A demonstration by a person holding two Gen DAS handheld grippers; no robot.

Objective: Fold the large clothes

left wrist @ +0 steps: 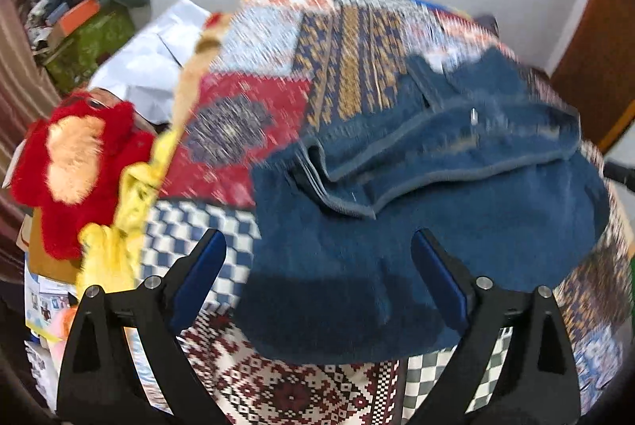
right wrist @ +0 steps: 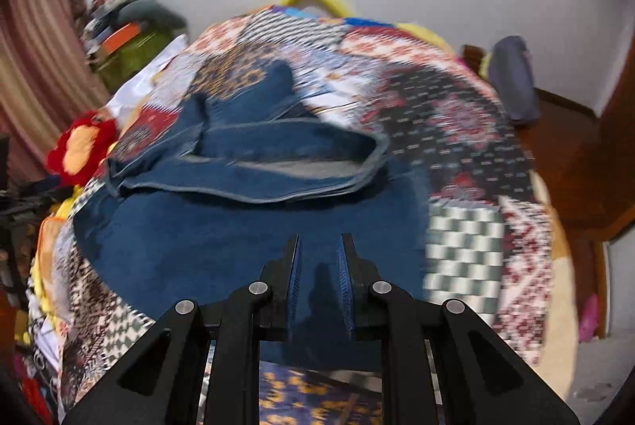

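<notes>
Blue denim jeans (left wrist: 436, 226) lie on a patchwork bedspread (left wrist: 246, 123), with one part folded over and a thick hem edge (left wrist: 456, 147) across the middle. My left gripper (left wrist: 317, 238) hovers over the near part of the jeans, jaws wide open and nothing between them. In the right wrist view the same jeans (right wrist: 238, 222) spread across the bedspread (right wrist: 456, 115). My right gripper (right wrist: 320, 240) is above their near edge with its blue pads almost together. No cloth is pinched, and its shadow falls on the denim below. Both views are motion-blurred.
A red and orange plush toy (left wrist: 67, 163) and yellow fabric (left wrist: 107, 250) lie at the bed's left edge. White sheets (left wrist: 151, 60) and a cluttered green box (left wrist: 91, 44) sit beyond. A striped curtain (right wrist: 35, 68) hangs left. A grey bundle (right wrist: 512, 79) and wooden floor (right wrist: 563, 155) are right.
</notes>
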